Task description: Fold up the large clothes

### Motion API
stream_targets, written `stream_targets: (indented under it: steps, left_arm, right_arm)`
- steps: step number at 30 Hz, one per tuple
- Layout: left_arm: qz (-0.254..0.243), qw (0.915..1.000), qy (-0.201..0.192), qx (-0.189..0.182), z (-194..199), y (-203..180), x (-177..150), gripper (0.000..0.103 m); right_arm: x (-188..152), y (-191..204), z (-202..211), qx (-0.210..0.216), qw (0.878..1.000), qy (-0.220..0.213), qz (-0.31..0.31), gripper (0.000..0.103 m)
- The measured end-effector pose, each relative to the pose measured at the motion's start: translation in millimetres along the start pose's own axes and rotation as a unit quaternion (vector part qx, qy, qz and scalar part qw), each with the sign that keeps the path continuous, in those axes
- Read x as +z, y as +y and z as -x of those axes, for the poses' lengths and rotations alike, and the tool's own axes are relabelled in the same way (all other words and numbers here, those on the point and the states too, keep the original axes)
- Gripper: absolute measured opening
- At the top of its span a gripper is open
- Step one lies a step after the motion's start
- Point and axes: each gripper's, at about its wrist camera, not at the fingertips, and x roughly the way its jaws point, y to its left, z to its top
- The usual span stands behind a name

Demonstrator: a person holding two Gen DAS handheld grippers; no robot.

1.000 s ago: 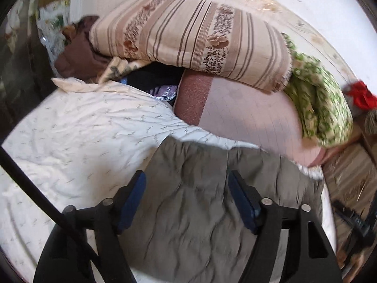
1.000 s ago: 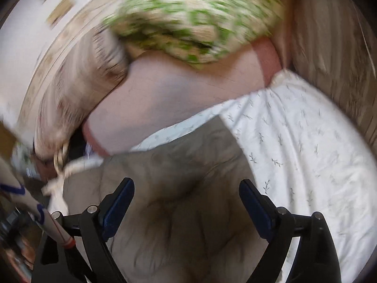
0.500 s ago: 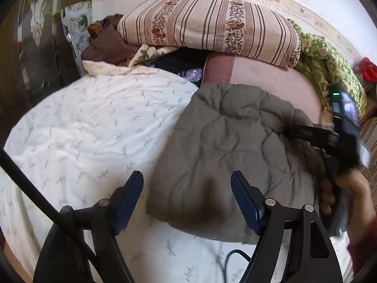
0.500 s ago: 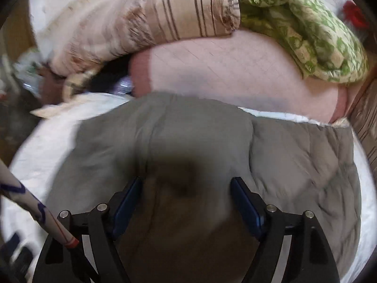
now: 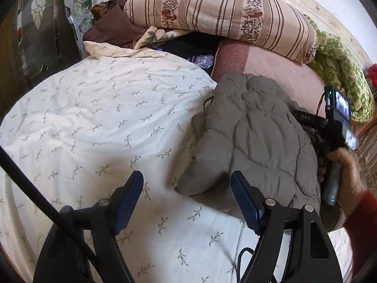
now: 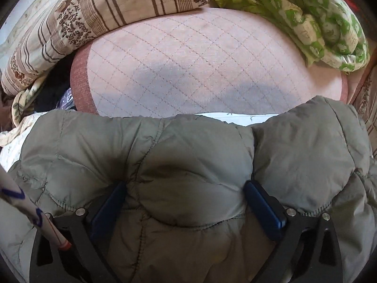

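Right gripper (image 6: 186, 202) sits pressed into the puffy grey jacket (image 5: 254, 141), fingers apart around a bulge of padding, while the left gripper (image 5: 187, 200), spread and empty, hovers over the bed (image 5: 94, 108) just left of the bundle's near corner.

Matt quilted cloth jacket (image 6: 195, 165); smooth printed cotton sheet (image 5: 94, 118); stitched pink mattress (image 6: 200, 70).

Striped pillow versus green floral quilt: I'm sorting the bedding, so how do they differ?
The striped pillow is beige with brown stripes and flower bands; the green floral quilt is green and cream. The pillow lies plump and smooth, while the quilt is bunched and crumpled. Both rest on the pink quilted mat.
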Motion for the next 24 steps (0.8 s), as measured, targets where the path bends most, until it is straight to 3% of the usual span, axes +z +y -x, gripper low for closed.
stream_targets:
  steps: [2, 4, 7, 10, 13, 15, 18, 21, 24]
  left_arm:
    - [-0.004, 0.9999, -0.006, 0.012, 4, -1, 0, 0.076]
    - [-0.003, 0.9996, -0.013, 0.023, 8, 0, 1, 0.076]
    - [0.006, 0.9992, -0.018, 0.036, 11, 7, 3, 0.076]
    - [0.013, 0.9988, -0.011, 0.047, 9, 14, 5, 0.076]
    - [0.012, 0.9989, 0.005, 0.045, 5, 20, 8, 0.076]
    - [0.015, 0.999, 0.009, 0.042, 4, 23, 9, 0.076]
    - [0.024, 0.999, 0.005, 0.038, 5, 27, 13, 0.076]
    - [0.025, 0.9991, 0.002, 0.035, 6, 28, 14, 0.076]
    - [0.013, 0.9988, 0.022, 0.041, -3, 24, 12, 0.076]
  right_arm:
    - [7, 4, 12, -0.019, 1.0, 0.022, 0.012, 0.102]
    - [3, 3, 38, -0.007, 1.0, 0.012, 0.003, 0.099]
    - [-11, 5, 84, 0.043, 0.999, 0.0, -0.012, 0.099]
    - [-34, 19, 113, 0.068, 0.998, -0.008, 0.013, 0.099]
    - [-64, 43, 110, 0.068, 0.996, 0.001, 0.057, 0.099]
    - [-85, 58, 83, 0.044, 0.995, 0.021, 0.086, 0.101]
    - [-97, 64, 69, 0.021, 0.994, -0.009, 0.111, 0.103]
    - [-85, 61, 81, 0.032, 0.994, 0.031, 0.095, 0.102]
    - [-84, 34, 115, 0.056, 0.996, 0.014, 0.065, 0.098]
